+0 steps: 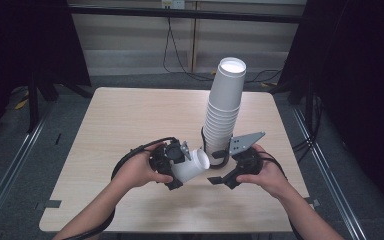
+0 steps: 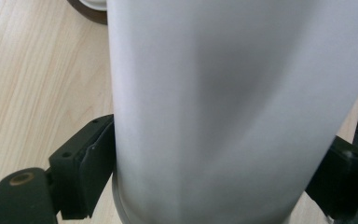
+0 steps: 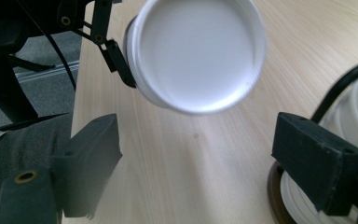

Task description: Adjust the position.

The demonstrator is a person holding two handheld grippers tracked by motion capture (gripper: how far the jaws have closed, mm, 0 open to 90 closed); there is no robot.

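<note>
— White paper cup [image 1: 192, 165]: is the left gripper [image 1: 176, 167] clamping it?
— Yes, its jaws are pressing both sides, holding it sideways at the near middle of the wooden table [image 1: 130, 120], left of the tall stack of white cups [image 1: 225, 107]. The right gripper [image 1: 219, 167] is standing open-jawed. No writing is showing.

A square counter of pale wood grain [image 1: 130, 125] carries the work, standing on a grey floor [image 1: 10, 150]. Behind the counter runs a light panelled wall [image 1: 130, 45], with thin black cables [image 1: 172, 50] hanging down it. Dark metal rails [image 1: 10, 165] line the floor at either side.
</note>
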